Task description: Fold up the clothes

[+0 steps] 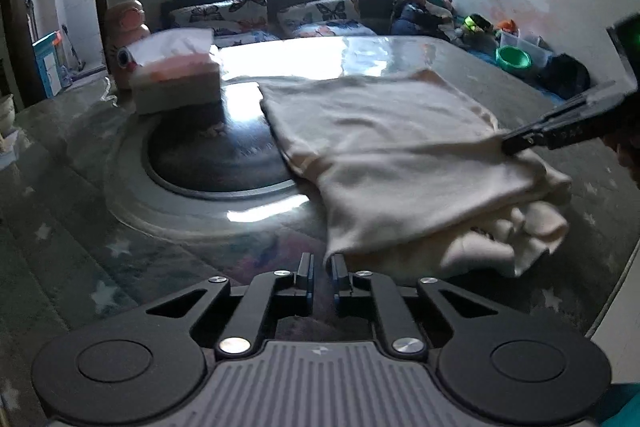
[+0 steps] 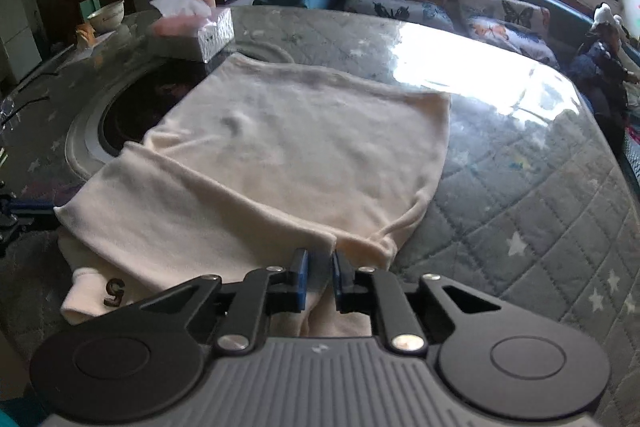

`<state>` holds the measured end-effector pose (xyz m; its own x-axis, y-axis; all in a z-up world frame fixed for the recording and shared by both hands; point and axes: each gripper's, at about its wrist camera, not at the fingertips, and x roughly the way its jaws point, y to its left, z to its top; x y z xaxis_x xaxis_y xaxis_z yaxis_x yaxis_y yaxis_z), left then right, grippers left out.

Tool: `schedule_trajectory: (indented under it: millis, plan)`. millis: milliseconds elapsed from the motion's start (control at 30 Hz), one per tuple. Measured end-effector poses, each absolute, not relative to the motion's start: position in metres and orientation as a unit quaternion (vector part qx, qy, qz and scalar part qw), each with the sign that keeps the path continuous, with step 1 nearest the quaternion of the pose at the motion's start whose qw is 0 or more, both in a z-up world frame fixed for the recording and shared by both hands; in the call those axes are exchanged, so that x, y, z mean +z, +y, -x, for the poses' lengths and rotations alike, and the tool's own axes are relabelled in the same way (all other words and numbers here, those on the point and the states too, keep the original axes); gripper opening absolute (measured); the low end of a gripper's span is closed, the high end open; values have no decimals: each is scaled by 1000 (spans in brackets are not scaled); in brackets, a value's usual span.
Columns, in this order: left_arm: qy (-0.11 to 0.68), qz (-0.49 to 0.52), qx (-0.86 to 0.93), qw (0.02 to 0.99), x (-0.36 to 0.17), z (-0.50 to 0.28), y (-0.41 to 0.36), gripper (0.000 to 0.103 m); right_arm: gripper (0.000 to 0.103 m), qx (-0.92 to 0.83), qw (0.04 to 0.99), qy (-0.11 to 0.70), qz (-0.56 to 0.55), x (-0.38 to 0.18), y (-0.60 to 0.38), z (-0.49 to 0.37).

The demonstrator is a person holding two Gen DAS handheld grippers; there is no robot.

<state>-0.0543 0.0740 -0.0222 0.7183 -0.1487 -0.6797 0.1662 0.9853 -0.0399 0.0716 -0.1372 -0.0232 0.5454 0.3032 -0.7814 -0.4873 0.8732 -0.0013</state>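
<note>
Cream garment (image 2: 288, 163) lies half-folded on quilted table (image 2: 540, 227), top layer over bunched cloth, far edge near tissue box (image 2: 192, 31). Right gripper (image 2: 320, 263) clamped on near edge. Left gripper (image 1: 322, 267) pinches a fold corner, fingers nearly together.

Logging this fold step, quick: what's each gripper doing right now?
Left gripper: closed on the near corner of the cream garment.
Right gripper: closed on the garment's folded edge.
</note>
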Motion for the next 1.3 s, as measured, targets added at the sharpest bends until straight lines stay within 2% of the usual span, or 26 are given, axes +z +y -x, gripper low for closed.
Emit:
schedule_trajectory:
  millis: [133, 333, 600, 767, 1000, 1233, 1300]
  plan:
    - [350, 2, -84, 933, -4, 44, 78, 18, 15, 235, 880, 398, 112, -10, -138, -69]
    - [344, 29, -108, 932, 1, 8, 63, 18, 14, 252, 878, 392, 109, -11, -131, -71]
    - [365, 34, -107, 924, -22, -32, 49, 18, 15, 260, 868, 405, 120, -28, -123, -80]
    - [369, 40, -105, 923, -29, -30, 57, 27, 15, 270, 864, 405, 131, -28, -126, -75]
    - [363, 26, -104, 925, -22, -25, 55, 29, 18, 296, 849, 412, 148, -27, -128, -53]
    - [366, 14, -103, 925, -21, -23, 52, 37, 23, 292, 853, 405, 149, -22, -129, -52]
    - [366, 9, -104, 925, -21, -21, 51, 43, 25, 289, 859, 396, 152, -18, -128, -55]
